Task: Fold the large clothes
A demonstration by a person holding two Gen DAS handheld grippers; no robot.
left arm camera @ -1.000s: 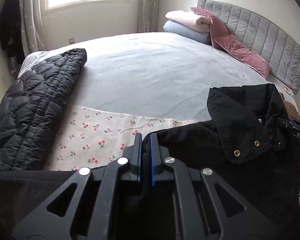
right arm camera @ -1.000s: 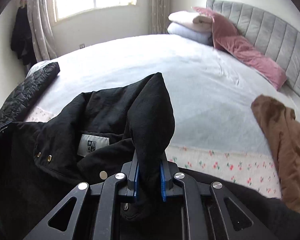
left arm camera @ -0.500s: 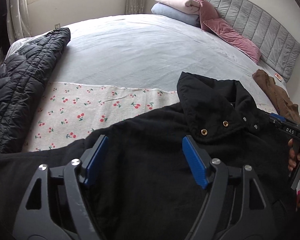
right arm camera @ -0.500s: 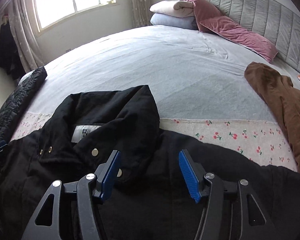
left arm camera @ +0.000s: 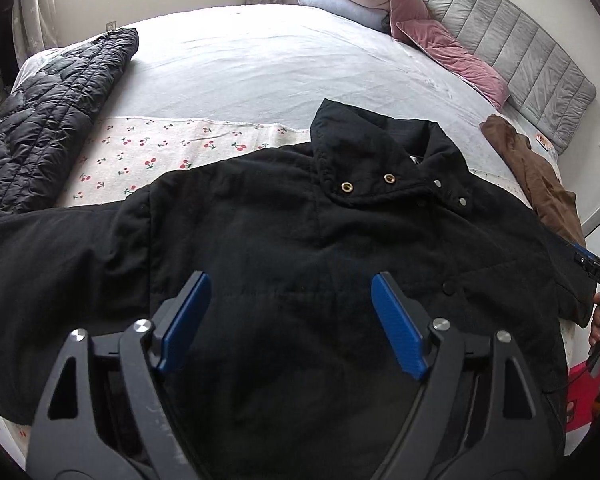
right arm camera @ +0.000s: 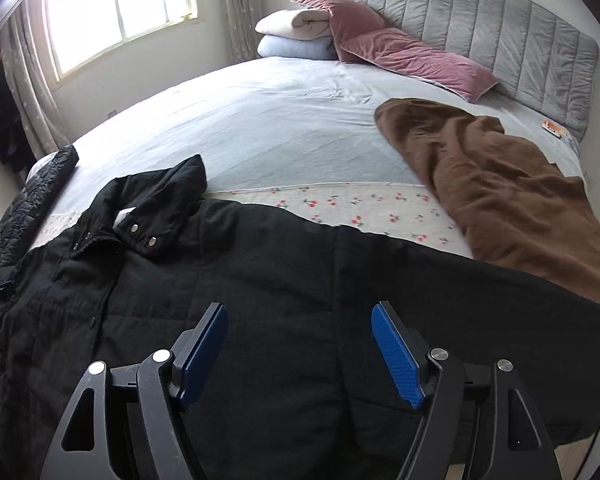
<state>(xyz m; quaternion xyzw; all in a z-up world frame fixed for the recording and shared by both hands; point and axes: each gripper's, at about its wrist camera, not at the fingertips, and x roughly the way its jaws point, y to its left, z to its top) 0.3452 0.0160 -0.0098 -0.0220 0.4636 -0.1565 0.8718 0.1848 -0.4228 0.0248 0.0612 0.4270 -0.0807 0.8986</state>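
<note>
We've laid the coat (left arm camera: 300, 248) flat, front up, on the bed (left arm camera: 260, 64); both sets of jaws have just been opening and hold nothing. Next we should pinch each sleeve at its outer edge and fold inward without bunching. Coat lies under left gripper (left arm camera: 288, 320) and right gripper (right arm camera: 300, 352), collar at 12 and 10 o'clock.

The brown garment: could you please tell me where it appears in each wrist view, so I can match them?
Left wrist: the brown garment is at the right edge, a narrow strip beyond the black coat's collar.
Right wrist: it fills the right middle, spread wide on the bed.
Shared landmark: the pink pillow against the grey headboard.
</note>
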